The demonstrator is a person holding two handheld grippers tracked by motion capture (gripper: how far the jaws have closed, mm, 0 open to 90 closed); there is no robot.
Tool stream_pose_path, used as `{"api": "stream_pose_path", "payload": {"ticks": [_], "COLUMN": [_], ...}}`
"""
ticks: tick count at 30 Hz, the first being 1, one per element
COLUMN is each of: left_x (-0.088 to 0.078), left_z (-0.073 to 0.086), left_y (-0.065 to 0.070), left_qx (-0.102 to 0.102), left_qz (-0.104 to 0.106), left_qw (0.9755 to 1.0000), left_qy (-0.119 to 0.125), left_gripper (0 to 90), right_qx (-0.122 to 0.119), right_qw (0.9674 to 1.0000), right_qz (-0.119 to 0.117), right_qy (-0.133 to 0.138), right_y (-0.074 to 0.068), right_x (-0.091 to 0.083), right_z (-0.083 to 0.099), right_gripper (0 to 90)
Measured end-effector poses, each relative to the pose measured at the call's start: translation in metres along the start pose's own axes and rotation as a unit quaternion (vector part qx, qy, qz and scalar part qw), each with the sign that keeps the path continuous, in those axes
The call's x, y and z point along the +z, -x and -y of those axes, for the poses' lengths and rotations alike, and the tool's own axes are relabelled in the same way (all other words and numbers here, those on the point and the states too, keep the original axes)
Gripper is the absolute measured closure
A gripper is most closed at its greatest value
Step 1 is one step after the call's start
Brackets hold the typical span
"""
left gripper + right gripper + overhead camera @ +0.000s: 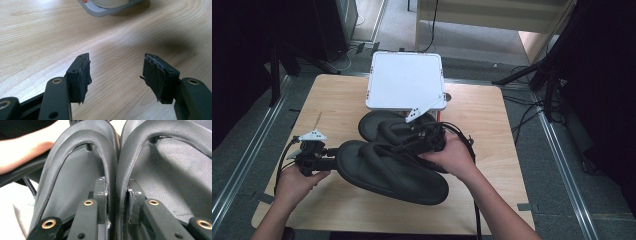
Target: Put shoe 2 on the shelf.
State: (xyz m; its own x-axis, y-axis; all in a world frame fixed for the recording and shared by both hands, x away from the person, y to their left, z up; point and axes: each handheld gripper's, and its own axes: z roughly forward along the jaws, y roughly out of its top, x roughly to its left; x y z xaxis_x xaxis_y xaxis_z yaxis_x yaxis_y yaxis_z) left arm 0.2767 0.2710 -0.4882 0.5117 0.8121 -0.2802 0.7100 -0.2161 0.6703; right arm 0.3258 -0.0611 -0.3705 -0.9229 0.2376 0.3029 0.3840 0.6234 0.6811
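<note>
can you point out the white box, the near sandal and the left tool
white box (404, 80): high view, middle of its flat white lid.
near sandal (412, 181): high view, bare footbed toward the heel.
left tool (116, 75): left gripper view, the gap midway between its two open black jaws, above bare table.

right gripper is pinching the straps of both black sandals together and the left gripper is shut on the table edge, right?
Not quite: the left gripper is open and holds nothing, as the left gripper view shows. The right gripper does pinch both sandals' straps together.
</note>
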Motion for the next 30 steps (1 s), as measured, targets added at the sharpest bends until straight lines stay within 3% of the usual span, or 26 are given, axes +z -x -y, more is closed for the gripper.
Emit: {"api": "stream_pose_path", "payload": {"ticks": [7, 14, 20, 26, 30], "left_x": [0.001, 0.002, 0.004, 0.007, 0.006], "left_z": [0.0, -0.001, -0.002, -0.003, -0.003], "left_y": [0.001, 0.001, 0.002, 0.004, 0.005], "left_qx": [0.005, 0.007, 0.012, 0.017, 0.018], "left_qz": [0.0, 0.001, 0.004, 0.007, 0.009], "left_qw": [1.0, 1.0, 0.9999, 0.9998, 0.9998], "left_qy": [-0.002, 0.0, -0.003, -0.007, -0.007], "left_gripper": [40.0, 40.2, 40.2, 40.2, 40.5], "right_qx": [0.015, 0.044, 0.088, 0.109, 0.129], "right_qw": [0.9998, 0.9972, 0.9912, 0.9849, 0.9788], "right_qz": [0.013, 0.058, 0.092, 0.127, 0.153], "right_qy": [0.003, 0.016, 0.037, 0.045, 0.043], "right_y": [0.002, 0.016, 0.04, 0.059, 0.072], "right_x": [-0.012, -0.019, -0.022, -0.023, -0.022], "right_z": [-0.023, -0.04, -0.051, -0.063, -0.071], "right_gripper": [75.2, 75.4, 75.5, 75.5, 75.3]}}
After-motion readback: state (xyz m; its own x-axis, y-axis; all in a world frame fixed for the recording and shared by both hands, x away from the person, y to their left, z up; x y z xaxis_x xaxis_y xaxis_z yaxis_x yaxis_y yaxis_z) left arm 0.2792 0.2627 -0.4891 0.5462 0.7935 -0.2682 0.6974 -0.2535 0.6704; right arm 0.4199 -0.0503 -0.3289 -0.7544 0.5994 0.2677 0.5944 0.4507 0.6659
